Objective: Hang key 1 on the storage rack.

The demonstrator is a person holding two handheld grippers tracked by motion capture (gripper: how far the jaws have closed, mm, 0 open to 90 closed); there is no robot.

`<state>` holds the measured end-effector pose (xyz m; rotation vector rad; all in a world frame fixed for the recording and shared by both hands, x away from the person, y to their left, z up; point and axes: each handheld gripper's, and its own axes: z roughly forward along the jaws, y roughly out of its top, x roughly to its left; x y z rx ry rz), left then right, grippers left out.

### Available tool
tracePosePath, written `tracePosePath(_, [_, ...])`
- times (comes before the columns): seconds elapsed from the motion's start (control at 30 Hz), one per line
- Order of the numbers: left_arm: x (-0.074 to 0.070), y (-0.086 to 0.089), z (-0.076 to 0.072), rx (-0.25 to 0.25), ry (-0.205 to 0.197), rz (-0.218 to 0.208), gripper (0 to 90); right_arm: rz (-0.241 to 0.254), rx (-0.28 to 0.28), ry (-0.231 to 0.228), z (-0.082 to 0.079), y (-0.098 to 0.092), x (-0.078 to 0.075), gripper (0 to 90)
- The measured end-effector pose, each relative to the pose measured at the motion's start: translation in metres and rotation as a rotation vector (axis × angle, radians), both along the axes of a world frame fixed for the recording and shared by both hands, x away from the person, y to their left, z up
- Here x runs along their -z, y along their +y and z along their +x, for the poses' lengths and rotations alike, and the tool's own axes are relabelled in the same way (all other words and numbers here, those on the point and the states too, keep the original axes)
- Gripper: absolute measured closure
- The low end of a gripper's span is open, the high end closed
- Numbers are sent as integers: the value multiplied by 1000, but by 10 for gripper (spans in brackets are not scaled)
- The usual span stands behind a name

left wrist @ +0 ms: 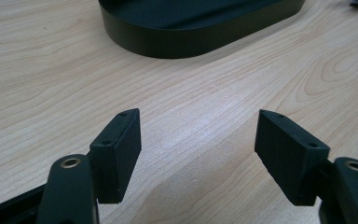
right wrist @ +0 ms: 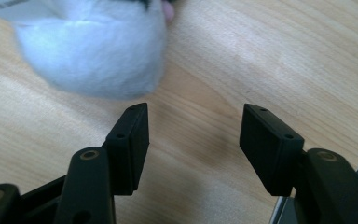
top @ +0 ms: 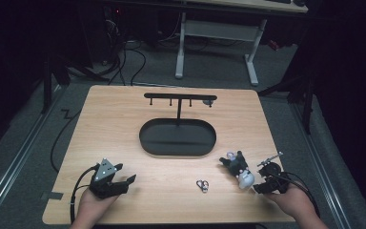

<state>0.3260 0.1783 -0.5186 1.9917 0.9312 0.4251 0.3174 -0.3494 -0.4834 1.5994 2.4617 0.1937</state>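
— Right gripper (right wrist: 193, 140) first: how does it stand?
— Its jaws are spread wide with bare wood between them. It sits low at the near right part of the surface (top: 124, 119), held in the person's right hand (top: 293, 198).
— And the plush toy (top: 239, 169)?
— Lying on the surface just beside that gripper, toward the middle of the surface. In the right gripper view the toy's white fluffy part (right wrist: 93, 51) is just ahead of one jaw tip and off to that side, not between the jaws. Whether it touches the jaw I cannot tell; it is blurred.
— What about the left gripper (top: 119, 183)?
— Jaws spread as well, nothing between them. It is at the near left, well apart from the toy, held in the left hand (top: 93, 202). In the left gripper view (left wrist: 198, 154) it looks toward the black oval tray (left wrist: 191, 32).
— Where is that tray in the high view?
— At the middle of the surface (top: 177, 138), with a thin post rising from its far side and carrying a crossbar with small pegs (top: 180, 97).
— Anything else?
— A small metal clasp (top: 202, 185) lies near the front edge, between the two grippers, nearer the toy.
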Motion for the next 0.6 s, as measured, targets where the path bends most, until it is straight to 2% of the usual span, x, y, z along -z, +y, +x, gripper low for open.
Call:
tracePosePath(0.03, [0, 0, 0, 0, 0, -2, 322, 4, -8, 10, 1, 1, 0, 407])
tracePosePath(0.07, [0, 0, 0, 0, 0, -1, 322, 4, -15, 38, 2, 2, -1, 381])
tracePosePath(0.1, [0, 0, 0, 1, 0, -2, 322, 4, -15, 38, 2, 2, -1, 381])
tracePosePath(0.17, [0, 0, -1, 4, -1, -3, 322, 14, -19, 70, 3, 5, -3, 360])
tracePosePath(0.33, [0, 0, -1, 9, -4, -4, 323, 32, -36, 134, 6, 13, -7, 257])
tracePosePath(0.6, [0, -1, -1, 17, -4, 3, 322, 51, -46, 139, 12, 26, -12, 224])
